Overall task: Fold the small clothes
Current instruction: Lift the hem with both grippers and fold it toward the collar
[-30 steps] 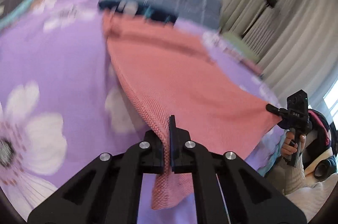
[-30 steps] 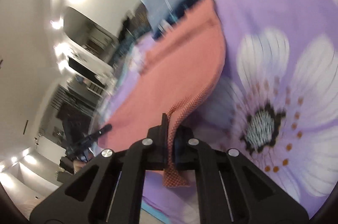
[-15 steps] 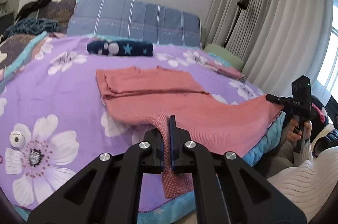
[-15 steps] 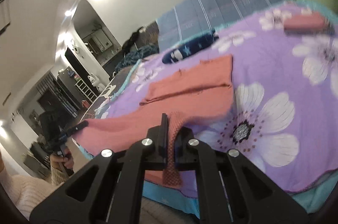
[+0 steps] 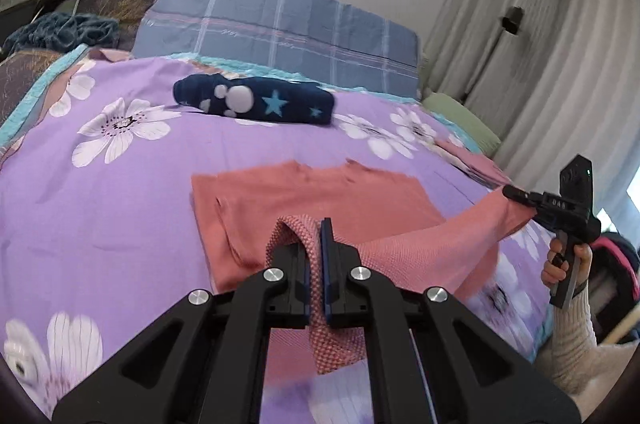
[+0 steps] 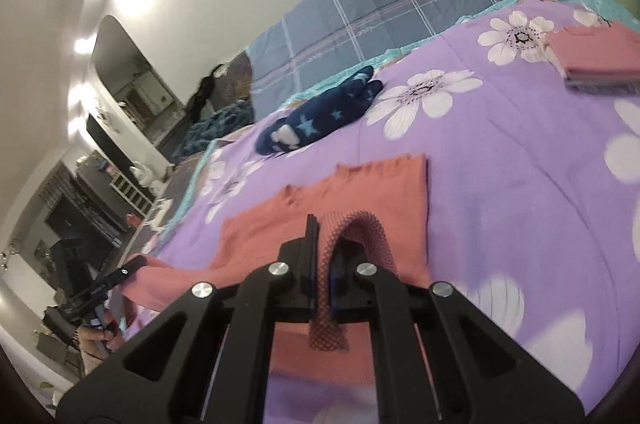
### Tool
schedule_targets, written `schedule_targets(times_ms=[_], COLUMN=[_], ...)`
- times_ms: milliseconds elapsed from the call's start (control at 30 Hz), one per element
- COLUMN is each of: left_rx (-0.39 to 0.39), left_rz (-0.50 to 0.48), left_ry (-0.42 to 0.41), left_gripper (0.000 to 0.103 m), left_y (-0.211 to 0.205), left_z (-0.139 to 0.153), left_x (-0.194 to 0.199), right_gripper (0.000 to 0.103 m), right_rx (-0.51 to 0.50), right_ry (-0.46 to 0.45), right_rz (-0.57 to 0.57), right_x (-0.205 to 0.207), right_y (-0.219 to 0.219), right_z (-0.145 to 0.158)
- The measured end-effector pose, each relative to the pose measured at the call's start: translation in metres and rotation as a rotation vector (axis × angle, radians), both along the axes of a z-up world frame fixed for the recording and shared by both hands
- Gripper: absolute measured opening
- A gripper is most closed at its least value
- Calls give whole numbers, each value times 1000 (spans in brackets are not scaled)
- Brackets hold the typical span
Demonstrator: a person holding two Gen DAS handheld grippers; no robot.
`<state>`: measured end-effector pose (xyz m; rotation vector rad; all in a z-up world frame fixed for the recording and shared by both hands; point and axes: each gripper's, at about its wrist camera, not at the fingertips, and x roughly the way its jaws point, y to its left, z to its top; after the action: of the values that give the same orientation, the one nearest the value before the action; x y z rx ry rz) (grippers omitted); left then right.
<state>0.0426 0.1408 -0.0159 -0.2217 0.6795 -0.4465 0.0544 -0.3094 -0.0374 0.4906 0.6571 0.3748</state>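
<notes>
Both grippers are clamped on the near hem of the pink knit garment: the left gripper pinches one corner, the right gripper the other, fingers together on the fabric, while the far half lies flat on the purple floral bed cover. The raised span sags between the two grips, so uneven travel would likely lay the fold skewed. Each hold takes only a narrow strip of loose knit, which may slip out under tension.

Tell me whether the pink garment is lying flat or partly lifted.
Partly lifted: the pink garment has its far part flat on the bed, its near edge raised by the left gripper and right gripper.
</notes>
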Motion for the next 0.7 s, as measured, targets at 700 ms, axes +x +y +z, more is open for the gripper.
schedule_targets(times_ms=[700], left_rx=[84], left_rz=[79], left_ry=[155], left_gripper=[37], left_y=[9], left_z=[-71], left_x=[52], right_gripper=[39], right_rx=[-260], right_ry=[140], right_rz=[29], right_x=[64], right_y=[-2], right_z=[-76])
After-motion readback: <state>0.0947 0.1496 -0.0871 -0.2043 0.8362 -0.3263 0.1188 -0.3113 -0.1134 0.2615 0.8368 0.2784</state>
